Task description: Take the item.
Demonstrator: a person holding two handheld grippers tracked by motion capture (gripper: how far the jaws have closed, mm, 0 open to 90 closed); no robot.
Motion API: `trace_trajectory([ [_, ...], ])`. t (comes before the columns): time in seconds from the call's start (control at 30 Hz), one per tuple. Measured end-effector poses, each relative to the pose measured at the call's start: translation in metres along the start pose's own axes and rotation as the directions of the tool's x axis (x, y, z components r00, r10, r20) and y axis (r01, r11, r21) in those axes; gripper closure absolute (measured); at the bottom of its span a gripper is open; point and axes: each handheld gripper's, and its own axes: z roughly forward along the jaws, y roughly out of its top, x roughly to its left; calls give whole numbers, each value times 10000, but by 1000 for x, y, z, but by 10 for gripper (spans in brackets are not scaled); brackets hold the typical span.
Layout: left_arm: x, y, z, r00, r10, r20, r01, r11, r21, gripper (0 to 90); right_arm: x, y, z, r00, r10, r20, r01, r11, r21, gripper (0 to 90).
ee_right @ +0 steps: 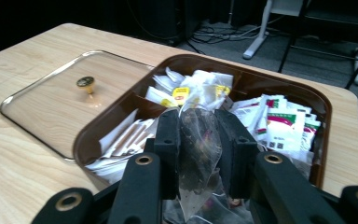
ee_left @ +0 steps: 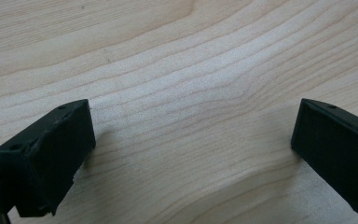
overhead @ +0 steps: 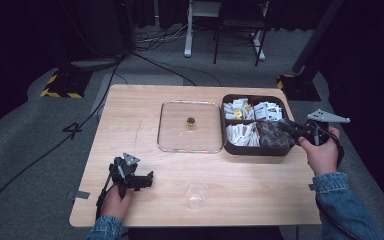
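Right gripper (ee_right: 198, 154), jaws closed on a clear tea sachet (ee_right: 196, 144) above the near-right compartment of the brown compartment box (overhead: 254, 150), which sits at about 2 o'clock on the wooden table (overhead: 130, 110). In the right gripper view the sachet hangs between the two black pads, pinched across its middle, with dark loose contents showing through the film and its lower tip trailing below the jaws. The sachet is judged very light, soft and crinkly, its film somewhat slippery and easily torn; a hold across the flat middle or along a sealed edge should serve better than a pinch at a corner, and a gentle squeeze should suffice. The other compartments hold white and yellow paper packets (ee_right: 279, 119), packed loosely. The box's clear lid (overhead: 190, 126), with a small brass knob (overhead: 191, 121), lies flat on the table just beside the box at its 9 o'clock. A clear plastic cup (overhead: 196, 194) stands at 6 o'clock near the front edge, well apart from the box. Left gripper (overhead: 132, 177), jaws wide apart and empty, rests low over bare wood at 7 o'clock. The table is pale, smooth, grained wood; around it lie grey carpet, trailing black cables, yellow-and-black striped stand bases and dark curtains.
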Motion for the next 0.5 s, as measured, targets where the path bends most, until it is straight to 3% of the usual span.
trace_trajectory([
  [0.5, -1, 0, 0, 10000, -58, -6, 58, 10000, 15, 0, 37, 14, -7, 9929, -751, -925, 732, 9970, -235, 719],
])
